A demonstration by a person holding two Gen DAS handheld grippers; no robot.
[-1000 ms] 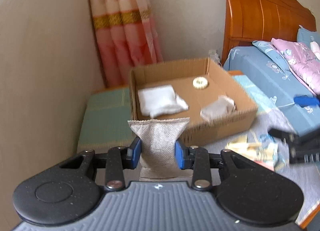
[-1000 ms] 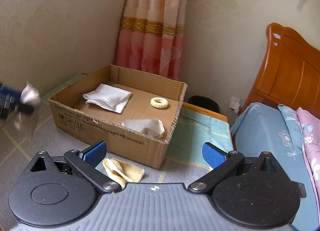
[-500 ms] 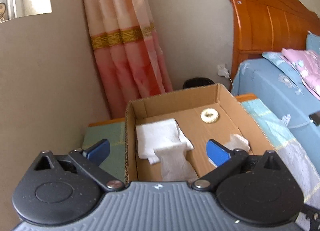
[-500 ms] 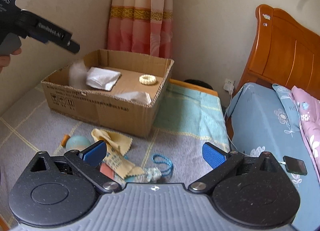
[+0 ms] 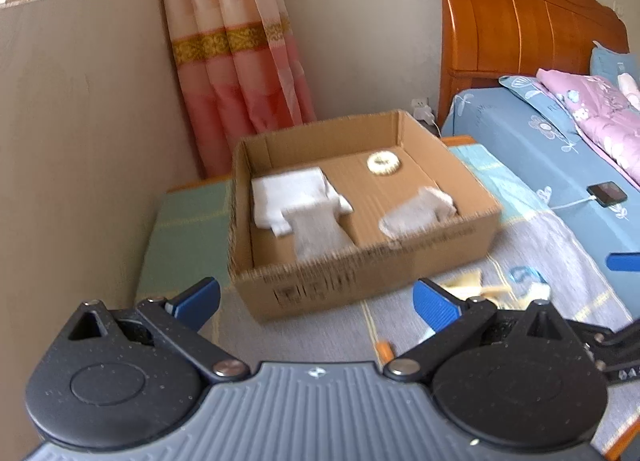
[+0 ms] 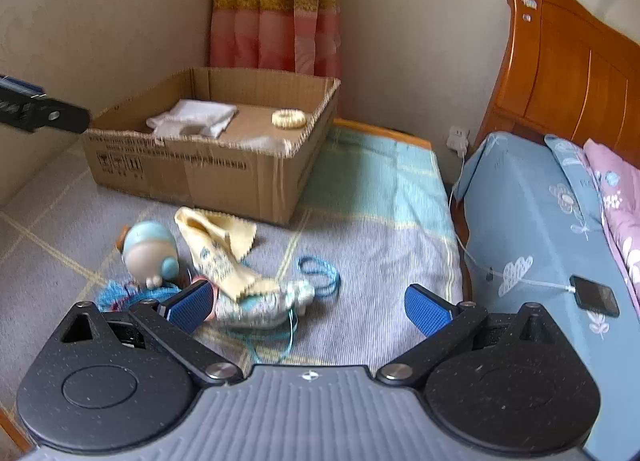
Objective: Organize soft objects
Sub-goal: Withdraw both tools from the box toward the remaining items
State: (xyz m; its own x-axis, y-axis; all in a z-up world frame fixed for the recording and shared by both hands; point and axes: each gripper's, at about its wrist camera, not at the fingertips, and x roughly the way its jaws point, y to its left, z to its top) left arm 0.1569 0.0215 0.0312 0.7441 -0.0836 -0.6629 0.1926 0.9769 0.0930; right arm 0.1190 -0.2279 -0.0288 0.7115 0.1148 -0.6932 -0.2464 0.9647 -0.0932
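Observation:
A cardboard box [image 5: 476, 229] [image 6: 192, 173] stands on the mat by the wall. Inside lie a white folded cloth [image 5: 288, 191] [image 6: 196, 115], a grey-beige pouch [image 5: 320, 233] against the near wall, a crumpled grey cloth [image 5: 416, 211] and a cream ring [image 5: 383, 163] [image 6: 289, 118]. My left gripper [image 5: 316, 301] hangs open in front of the box, nothing between its fingers. My right gripper [image 6: 308, 301] is open above a pile in front of the box: a yellow cloth [image 6: 216, 233], a patterned pouch [image 6: 260, 301], a blue cord [image 6: 320, 273] and a round blue-and-white toy [image 6: 150, 251].
A bed with a blue sheet [image 6: 532, 221], a pink quilt [image 5: 588, 109] and an orange wooden headboard [image 5: 520, 21] runs along the right. A phone on a cable [image 6: 594, 295] lies on the sheet. A pink curtain [image 5: 236, 61] hangs behind the box. The beige wall [image 5: 80, 141] is close on the left.
My left gripper opened and let the grey-beige pouch drop into the box, then drew back from it. My right gripper swung down from the box toward the pile on the mat.

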